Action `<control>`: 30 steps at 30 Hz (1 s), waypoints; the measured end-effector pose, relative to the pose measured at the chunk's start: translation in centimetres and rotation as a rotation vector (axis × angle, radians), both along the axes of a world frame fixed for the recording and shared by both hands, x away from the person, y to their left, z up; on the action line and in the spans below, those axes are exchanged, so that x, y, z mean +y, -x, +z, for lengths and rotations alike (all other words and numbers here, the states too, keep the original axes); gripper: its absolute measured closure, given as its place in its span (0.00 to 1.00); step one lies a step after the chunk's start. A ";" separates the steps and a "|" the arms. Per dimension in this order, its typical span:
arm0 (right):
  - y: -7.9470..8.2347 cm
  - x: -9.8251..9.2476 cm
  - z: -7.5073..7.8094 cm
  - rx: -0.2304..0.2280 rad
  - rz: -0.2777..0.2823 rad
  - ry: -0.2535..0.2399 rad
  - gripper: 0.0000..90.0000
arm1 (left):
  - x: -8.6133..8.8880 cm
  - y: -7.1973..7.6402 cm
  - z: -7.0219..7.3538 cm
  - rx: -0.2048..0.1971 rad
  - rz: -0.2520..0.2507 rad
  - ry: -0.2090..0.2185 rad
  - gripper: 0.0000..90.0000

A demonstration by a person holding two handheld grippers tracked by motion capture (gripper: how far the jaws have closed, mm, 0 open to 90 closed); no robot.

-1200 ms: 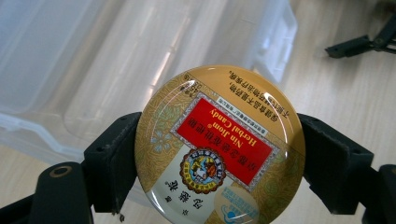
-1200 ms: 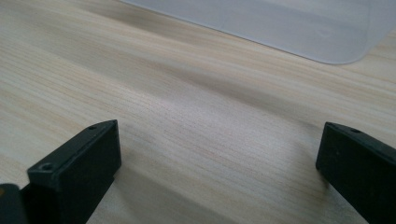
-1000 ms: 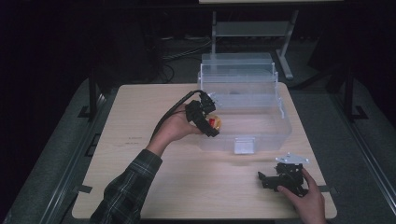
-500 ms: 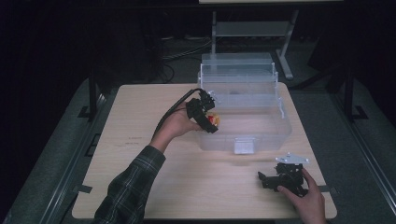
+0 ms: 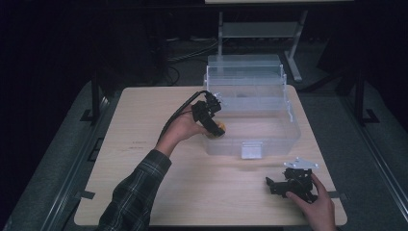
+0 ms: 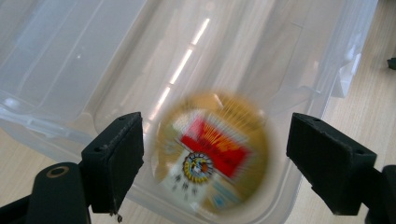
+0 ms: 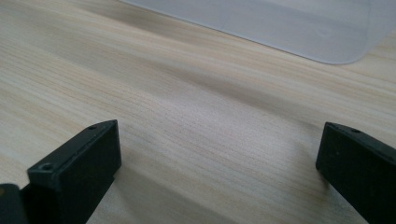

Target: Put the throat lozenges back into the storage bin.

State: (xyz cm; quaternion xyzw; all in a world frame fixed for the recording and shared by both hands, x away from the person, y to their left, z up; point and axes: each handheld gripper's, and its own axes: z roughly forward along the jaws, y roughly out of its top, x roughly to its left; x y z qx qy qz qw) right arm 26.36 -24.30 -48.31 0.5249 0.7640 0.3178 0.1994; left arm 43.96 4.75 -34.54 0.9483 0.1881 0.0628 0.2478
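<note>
Your left gripper [image 6: 212, 154] jaws wide, apart from round orange object [image 6: 212, 156] with red label, over clear plastic bin [image 6: 93, 60]; label print blurred.

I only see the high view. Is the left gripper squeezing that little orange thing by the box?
Observer: No. The left gripper is open, with a gap on each side of the round thing.
Operator: What's on it?
Observer: A red and yellow label, too blurred to read.
Operator: What's under it?
Observer: The inside of the clear bin.
</note>
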 end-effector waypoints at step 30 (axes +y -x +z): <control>0.0 0.0 0.0 0.001 -0.001 -0.001 0.00 | 2.7 2.1 1.8 -0.029 0.004 0.038 0.20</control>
